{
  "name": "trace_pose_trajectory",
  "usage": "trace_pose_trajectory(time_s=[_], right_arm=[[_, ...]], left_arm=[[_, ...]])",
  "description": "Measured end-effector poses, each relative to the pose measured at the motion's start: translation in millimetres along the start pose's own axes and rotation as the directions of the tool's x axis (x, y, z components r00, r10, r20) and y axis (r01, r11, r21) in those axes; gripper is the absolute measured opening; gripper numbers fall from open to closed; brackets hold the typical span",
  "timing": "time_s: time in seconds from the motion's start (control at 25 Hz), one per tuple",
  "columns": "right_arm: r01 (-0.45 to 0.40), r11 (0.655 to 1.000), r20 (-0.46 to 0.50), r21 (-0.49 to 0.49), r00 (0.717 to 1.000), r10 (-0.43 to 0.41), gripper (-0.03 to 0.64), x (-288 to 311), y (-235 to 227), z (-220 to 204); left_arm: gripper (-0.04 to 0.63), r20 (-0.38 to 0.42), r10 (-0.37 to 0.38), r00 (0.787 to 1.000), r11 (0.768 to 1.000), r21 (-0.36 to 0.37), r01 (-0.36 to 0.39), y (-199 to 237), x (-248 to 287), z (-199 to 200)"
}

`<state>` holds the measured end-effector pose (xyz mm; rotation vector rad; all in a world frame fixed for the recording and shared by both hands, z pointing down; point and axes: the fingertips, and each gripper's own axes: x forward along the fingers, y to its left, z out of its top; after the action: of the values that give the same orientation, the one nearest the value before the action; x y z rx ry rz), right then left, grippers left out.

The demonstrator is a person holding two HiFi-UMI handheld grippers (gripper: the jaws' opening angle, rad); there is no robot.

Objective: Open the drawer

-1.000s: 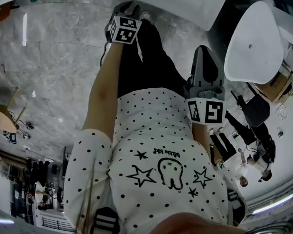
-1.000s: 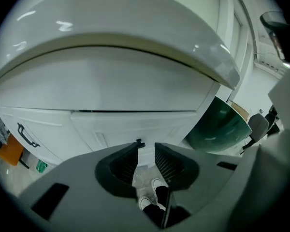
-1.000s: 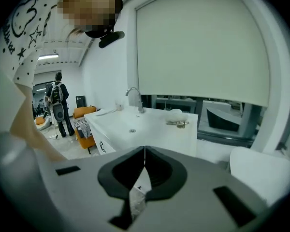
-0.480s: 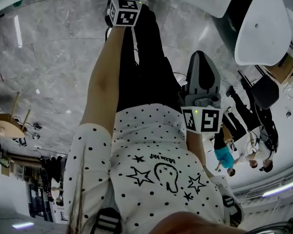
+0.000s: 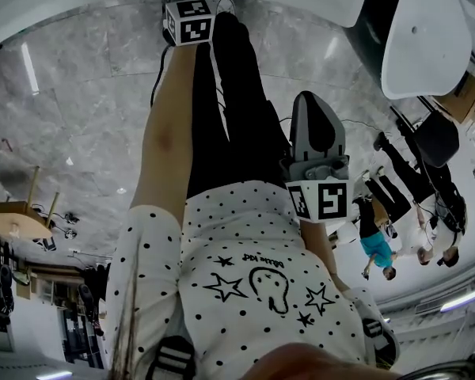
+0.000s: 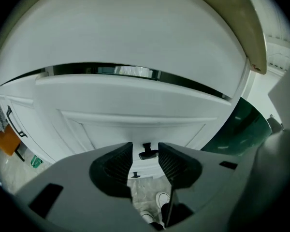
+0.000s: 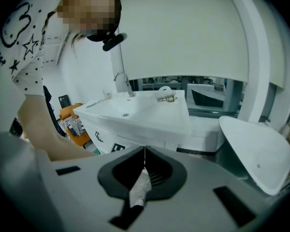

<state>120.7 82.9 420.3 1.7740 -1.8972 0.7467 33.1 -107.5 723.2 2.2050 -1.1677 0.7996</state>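
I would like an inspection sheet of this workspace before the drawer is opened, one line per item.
Surface: grey marble floor.
Job's things: white drawer front with black knob; looks shut.
Clutter: nothing seen.
Grippers: left gripper open, its jaws have just been opening, knob ahead in the gap, not gripped; right gripper shut, empty.
Cables: thin dark line on the floor, probably a cable.
Surroundings: white washbasin, white chair, people standing far off.

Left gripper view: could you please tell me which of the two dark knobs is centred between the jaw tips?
The upper knob, between the left gripper's open jaw tips; the lower knob shows beneath it, off to the left.
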Motion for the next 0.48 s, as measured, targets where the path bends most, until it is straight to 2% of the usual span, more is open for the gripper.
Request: trace_pose_trajectory(time_s=[0.36,0.48], right_arm=[[0.018,1.000,-0.020,-0.002,1.000,-0.018,0.015,5.9,0.2,-4.6],[0.015,1.000,-0.021,-0.001,1.000,-0.015,0.015,6.0,0.9,-4.5]], left_arm=[[0.147,-0.025,0.024,0.999,1.000,-0.001,-0.024,8.3,5.5,-7.4],[0.127,-0.019,0.019,1.000,1.000,-0.004,-0.019,9.0,2.8,-6.9]])
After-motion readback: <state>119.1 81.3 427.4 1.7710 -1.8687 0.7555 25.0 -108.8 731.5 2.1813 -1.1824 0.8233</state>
